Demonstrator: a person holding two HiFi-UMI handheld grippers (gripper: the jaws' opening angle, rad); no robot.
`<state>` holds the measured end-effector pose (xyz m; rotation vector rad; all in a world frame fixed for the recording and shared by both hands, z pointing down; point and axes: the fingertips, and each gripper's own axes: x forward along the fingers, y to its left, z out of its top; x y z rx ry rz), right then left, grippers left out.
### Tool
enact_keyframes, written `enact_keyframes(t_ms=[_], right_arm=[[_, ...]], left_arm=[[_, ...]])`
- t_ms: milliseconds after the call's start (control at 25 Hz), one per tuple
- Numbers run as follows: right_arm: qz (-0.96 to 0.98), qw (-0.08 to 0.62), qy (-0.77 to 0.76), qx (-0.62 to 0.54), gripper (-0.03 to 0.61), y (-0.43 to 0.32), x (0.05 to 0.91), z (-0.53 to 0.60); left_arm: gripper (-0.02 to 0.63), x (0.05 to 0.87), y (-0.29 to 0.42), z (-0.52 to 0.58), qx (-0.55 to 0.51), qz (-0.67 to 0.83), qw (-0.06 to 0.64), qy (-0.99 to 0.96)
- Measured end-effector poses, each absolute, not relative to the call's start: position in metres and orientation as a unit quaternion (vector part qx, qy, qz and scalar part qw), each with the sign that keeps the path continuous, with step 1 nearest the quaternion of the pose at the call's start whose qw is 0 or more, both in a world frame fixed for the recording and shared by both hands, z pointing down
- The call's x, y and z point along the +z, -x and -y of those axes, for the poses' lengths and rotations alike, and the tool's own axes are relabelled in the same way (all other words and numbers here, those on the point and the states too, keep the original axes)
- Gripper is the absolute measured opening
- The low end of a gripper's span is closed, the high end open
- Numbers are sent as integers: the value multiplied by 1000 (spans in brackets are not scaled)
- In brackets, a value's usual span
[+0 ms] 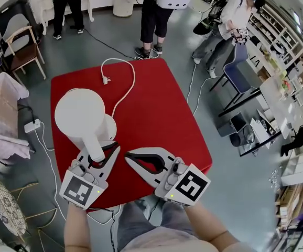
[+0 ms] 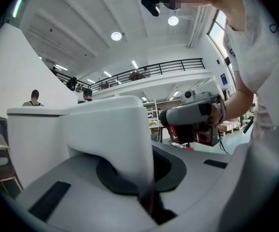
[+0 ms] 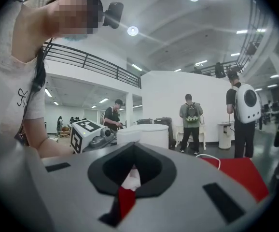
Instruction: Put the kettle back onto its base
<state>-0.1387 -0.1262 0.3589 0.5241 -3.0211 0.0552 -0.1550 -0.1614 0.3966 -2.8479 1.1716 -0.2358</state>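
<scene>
We hold the kettle (image 1: 80, 114) by its handle (image 2: 108, 129) in the clamped left claw (image 1: 102, 152), over its base (image 1: 111, 127) on the worktop (image 1: 157, 104), offset leftward; the right claw (image 1: 134, 159) is closed and empty

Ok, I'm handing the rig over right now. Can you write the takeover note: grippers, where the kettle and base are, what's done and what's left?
Left gripper: shut on the white kettle's handle.
Right gripper: shut, empty, beside the left one over the red table's near edge.
Base: on the table, partly hidden under the kettle; its cord loops away to a plug lying loose on the table.
Done: kettle gripped and brought over the base.
Left: whether it is seated cannot be told, so lower it until it sits flat, then open the left jaws and back off.
</scene>
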Motion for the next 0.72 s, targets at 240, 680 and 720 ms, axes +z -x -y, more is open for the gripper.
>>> enact_keyframes(t_ms=[240, 680, 720], right_arm=[[980, 35, -195, 25, 8, 134, 367, 147], [977, 44, -208, 24, 8, 138, 373, 162], [977, 44, -207, 23, 8, 139, 373, 163]], left_arm=[[18, 412, 151, 176, -70, -358, 13, 931], [18, 419, 147, 198, -55, -342, 13, 938], [18, 418, 146, 200, -52, -341, 11, 939]])
